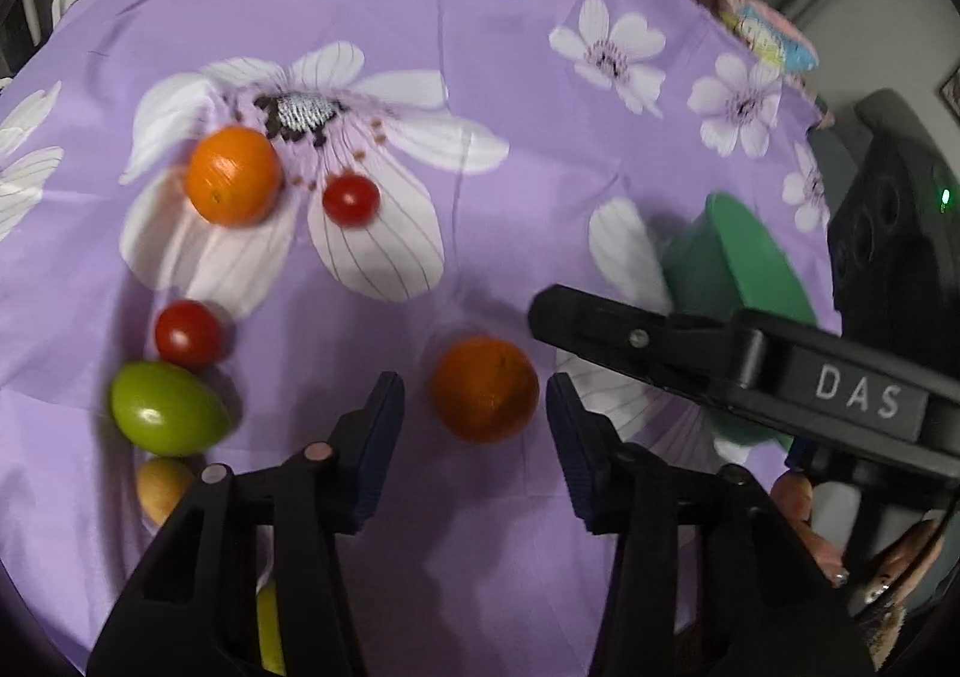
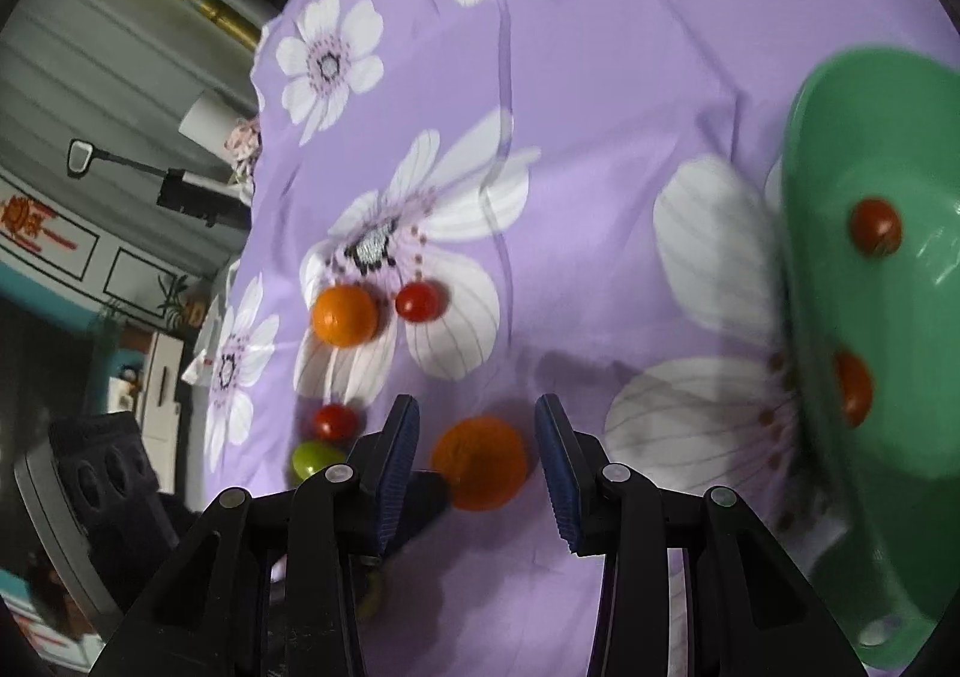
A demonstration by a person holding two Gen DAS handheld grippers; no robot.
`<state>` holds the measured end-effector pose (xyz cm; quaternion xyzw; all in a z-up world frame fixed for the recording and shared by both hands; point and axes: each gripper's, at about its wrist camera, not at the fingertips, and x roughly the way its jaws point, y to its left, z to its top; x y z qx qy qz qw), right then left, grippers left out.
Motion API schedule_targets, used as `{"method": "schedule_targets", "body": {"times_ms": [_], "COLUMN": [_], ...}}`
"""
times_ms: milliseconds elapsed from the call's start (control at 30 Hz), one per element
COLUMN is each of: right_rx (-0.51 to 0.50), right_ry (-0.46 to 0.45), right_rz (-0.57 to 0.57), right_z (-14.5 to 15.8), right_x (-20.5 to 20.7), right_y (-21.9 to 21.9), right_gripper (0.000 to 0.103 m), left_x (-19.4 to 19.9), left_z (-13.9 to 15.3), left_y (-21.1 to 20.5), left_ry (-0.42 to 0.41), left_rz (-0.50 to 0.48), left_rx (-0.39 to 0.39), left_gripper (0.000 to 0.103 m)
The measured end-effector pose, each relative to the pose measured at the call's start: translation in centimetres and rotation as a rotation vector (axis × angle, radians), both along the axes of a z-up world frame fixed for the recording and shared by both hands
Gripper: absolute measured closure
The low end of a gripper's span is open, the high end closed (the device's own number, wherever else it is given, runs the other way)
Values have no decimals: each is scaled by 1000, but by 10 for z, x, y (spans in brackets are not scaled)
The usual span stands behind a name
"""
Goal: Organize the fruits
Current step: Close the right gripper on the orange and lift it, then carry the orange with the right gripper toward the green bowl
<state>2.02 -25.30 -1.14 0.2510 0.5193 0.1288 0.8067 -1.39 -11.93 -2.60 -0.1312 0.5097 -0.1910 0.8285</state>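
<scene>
Fruits lie scattered on the purple flowered cloth (image 1: pixel 480 47), and the green bowl (image 2: pixel 888 95) at its right side, the biggest thing here, already holds two small red tomatoes (image 2: pixel 875 227). It seems tilted, though I cannot tell what tips it. Next in size are two oranges: the far orange (image 1: pixel 233 176) sits on a printed flower, and the near orange (image 1: pixel 485 389) lies between the pads of the left gripper (image 1: pixel 474 407), which stand apart with a gap on each side, so nothing is clenched yet. The right gripper (image 2: pixel 477 437) hovers over that same orange, its jaws also apart and empty. Left of it lie a green fruit (image 1: pixel 168 407), a pale fruit (image 1: pixel 163 488) half hidden by the gripper, and two loose tomatoes (image 1: pixel 351 198). The near orange looks firm, round and fairly light, with a glossy skin that could roll or squirt out of the pads; I would take it across its widest middle, pads level on opposite sides. The tomatoes look softer and want a gentler squeeze.
</scene>
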Motion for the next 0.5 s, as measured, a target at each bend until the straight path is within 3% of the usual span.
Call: {"method": "schedule_targets", "body": {"times_ms": [167,500], "right_rx": [11,-24], "right_ry": [35,72], "right_rz": [15,39], "right_z": [-8,-19], "right_x": [2,4], "right_y": [6,15], "right_gripper": [61,61], "left_x": [1,0], "left_z": [-10,-16], "left_y": [-5,-15], "left_ry": [30,7], "left_rz": [-16,-8], "left_rx": [7,74], "left_gripper": [55,56]}}
